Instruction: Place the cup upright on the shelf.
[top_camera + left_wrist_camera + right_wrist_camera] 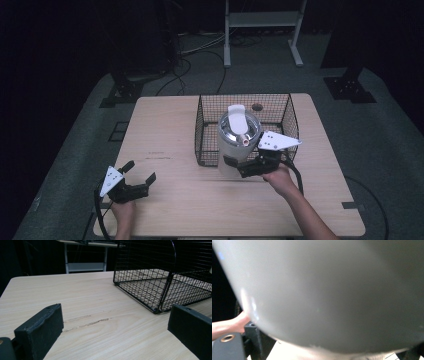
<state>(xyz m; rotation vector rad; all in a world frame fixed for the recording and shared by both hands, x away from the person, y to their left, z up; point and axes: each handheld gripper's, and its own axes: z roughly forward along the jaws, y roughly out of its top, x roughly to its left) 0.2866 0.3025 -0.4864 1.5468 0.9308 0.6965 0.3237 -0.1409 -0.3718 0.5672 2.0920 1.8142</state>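
The pale wooden counter (170,145) spreads out in front of me, and toward its far right side sits a black wire basket (210,107), open at the top, its mesh floor bare in my left gripper view (150,285). At the basket's near edge is a white jug-like container (235,150) with a shiny chrome rim and a white lid (239,120) — I cannot tell whether it rests on the counter or is lifted clear, though it looks to overlap the basket's front wall. My right hand-held gripper (248,167) is clamped on the lower side of that container, its grey three-cornered plate (276,141) pointing right; in my right gripper view the container's smooth white wall (324,290) looms very close, with my other arm glimpsed past it at the left edge. My left hand-held gripper (137,177) rests low over the counter's near left corner, well apart from the basket, its two black jaws spread wide with nothing between them — bare wood grain (100,322) shows in the gap.
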